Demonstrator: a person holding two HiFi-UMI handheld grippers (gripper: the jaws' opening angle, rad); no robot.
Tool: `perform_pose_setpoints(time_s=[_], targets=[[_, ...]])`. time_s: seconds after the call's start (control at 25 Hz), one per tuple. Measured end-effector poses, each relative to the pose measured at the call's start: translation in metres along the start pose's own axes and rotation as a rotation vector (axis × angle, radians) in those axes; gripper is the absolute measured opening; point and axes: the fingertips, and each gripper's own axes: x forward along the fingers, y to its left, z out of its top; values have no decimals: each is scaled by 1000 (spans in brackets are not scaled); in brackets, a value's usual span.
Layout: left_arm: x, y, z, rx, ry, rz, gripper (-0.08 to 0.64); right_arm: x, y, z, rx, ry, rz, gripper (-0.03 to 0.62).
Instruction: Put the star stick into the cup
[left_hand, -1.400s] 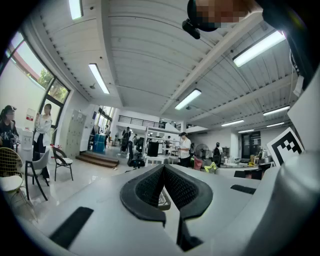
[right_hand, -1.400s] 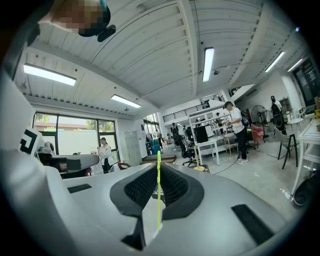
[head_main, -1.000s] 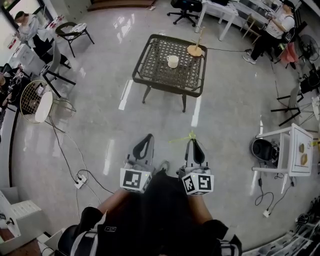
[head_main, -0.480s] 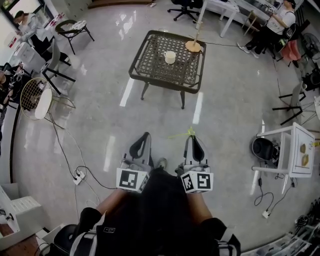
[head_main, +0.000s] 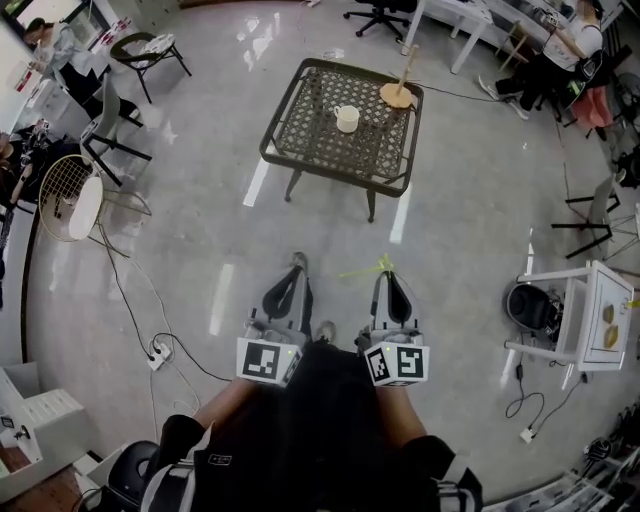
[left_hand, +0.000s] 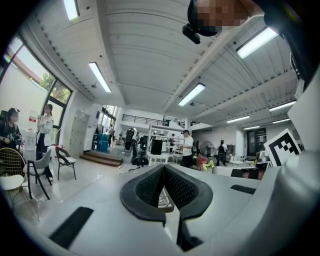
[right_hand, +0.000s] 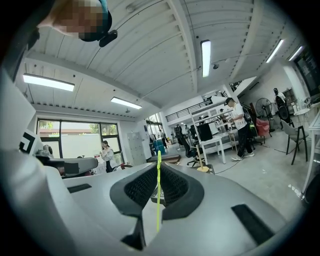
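1. Right gripper (right_hand: 159, 167): the jaws are clamped on the thin yellow-green shaft of the star stick (right_hand: 158, 200). The shaft runs straight between the ribbed pads.
2. Star stick, head view (head_main: 372, 268): the star end sits at the tips of the right gripper (head_main: 389, 282), well short of the dark lattice-top table (head_main: 310, 145), on the person's side of it. Part of the shaft projects sideways toward the left gripper (head_main: 288, 290).
3. Left gripper (left_hand: 163, 169): the jaw tips meet and nothing is gripped between them. It is held level with the right gripper, equally far from the table.
4. White cup (head_main: 347, 119): stands upright on the table top, near its middle. A round wooden base with an upright rod (head_main: 397, 95) stands just beside it, at the table's far right corner.
5. Progress, judged:
   - Done: the stick is secured in the right gripper.
   - Left: close the open stretch of floor to the table, bring the stick over the cup mouth, lower it in, release.
   - The task stands at the carry stage; insertion is not yet begun.
6. Markings: each gripper's cube carries a black-and-white square marker pattern (head_main: 270, 360). No brand, label or legible text is visible on the cup, the stick or the table.
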Motion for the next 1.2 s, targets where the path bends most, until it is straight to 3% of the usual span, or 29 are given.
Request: perform_pose_setpoints(time_s=[0.44,0.88,1.2], targets=[[140,92,13,-34,-16,-25,17,162,-17,16,-43,5,-11,21],[256,185,40,-31,-26,-89,17,304,-27,32,-43,1,-95,21],[312,211,35,-50,19,-131,17,369,-55,42,-48,-4,-151,21]])
